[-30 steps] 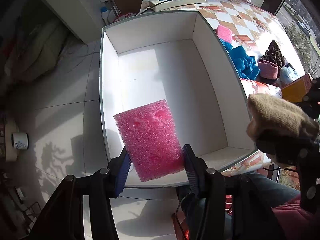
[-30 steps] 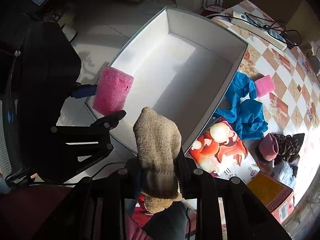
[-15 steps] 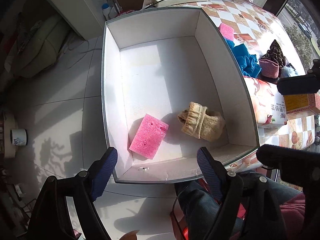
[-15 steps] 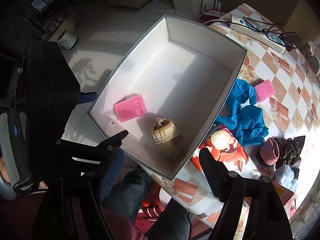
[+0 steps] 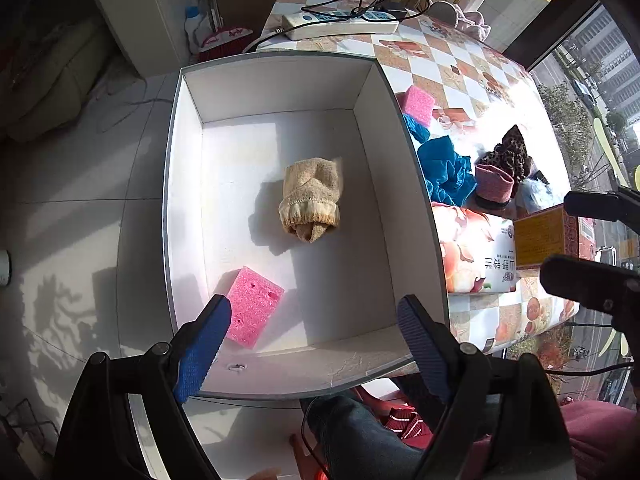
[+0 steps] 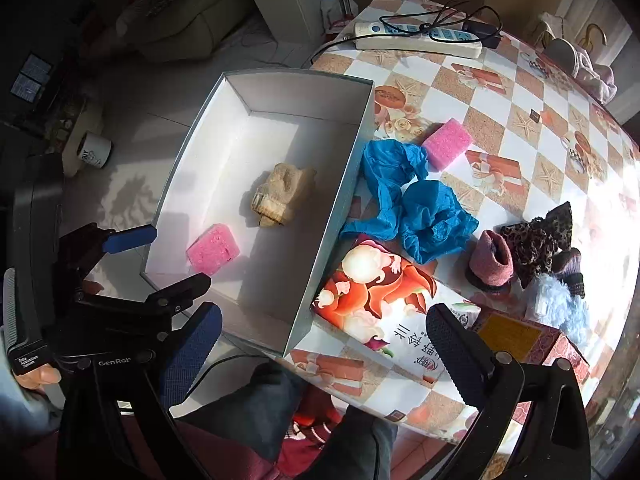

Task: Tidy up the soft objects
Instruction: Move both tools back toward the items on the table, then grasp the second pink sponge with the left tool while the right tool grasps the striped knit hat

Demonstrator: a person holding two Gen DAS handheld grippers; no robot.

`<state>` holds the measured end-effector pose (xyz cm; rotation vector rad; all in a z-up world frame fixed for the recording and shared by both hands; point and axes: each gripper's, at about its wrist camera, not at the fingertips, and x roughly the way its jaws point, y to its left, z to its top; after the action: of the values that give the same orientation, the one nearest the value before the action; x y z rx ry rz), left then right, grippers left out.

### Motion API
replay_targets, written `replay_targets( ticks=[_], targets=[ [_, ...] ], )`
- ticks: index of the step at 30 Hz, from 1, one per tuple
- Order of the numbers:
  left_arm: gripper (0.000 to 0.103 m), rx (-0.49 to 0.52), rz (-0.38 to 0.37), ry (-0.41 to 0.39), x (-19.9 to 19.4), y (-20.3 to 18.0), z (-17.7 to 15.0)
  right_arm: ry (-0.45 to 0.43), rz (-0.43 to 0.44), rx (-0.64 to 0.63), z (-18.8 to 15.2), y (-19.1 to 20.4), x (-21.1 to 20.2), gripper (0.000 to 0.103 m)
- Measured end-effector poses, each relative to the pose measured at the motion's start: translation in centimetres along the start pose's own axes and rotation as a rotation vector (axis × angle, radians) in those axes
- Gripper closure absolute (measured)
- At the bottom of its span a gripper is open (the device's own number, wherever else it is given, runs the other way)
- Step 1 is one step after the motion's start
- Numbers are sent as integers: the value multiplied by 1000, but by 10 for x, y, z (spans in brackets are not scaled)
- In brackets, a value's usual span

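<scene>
Below left gripper (image 5: 312, 344): white open cardboard box (image 5: 400, 168), far half bare | obstacles: beige knitted sock (image 5: 312, 200) mid-floor, pink foam sponge (image 5: 252, 304) at near-left wall (just ahead of left finger) | right: crumpled blue cloth (image 6: 416, 208) beside box wall

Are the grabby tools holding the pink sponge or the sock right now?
No, neither. Both tools, left and right, are open and empty. The pink sponge and the tan sock lie loose in the white box.
</scene>
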<state>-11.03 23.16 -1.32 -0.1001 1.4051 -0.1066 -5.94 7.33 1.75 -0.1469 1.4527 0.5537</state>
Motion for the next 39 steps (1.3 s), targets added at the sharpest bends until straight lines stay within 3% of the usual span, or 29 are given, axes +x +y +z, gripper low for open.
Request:
replay_targets(
  ticks=[6, 16, 23, 32, 39],
  targets=[
    [15, -15, -68, -40, -20, -4, 30, -87, -21, 142, -2, -55, -42, 0],
    [15, -21, -13, -91, -38, -6, 88, -185, -70, 551, -40, -191, -89, 0],
    [15, 66, 35, -18, -15, -56, 113, -95, -74, 810, -90, -274, -66, 0],
    [15, 256, 87, 71, 47, -149, 157, 54, -32, 844, -101, -315, -5, 0],
    [15, 307, 176, 146, 114, -181, 200, 88, -127, 823, -74, -351, 24, 0]
  ],
)
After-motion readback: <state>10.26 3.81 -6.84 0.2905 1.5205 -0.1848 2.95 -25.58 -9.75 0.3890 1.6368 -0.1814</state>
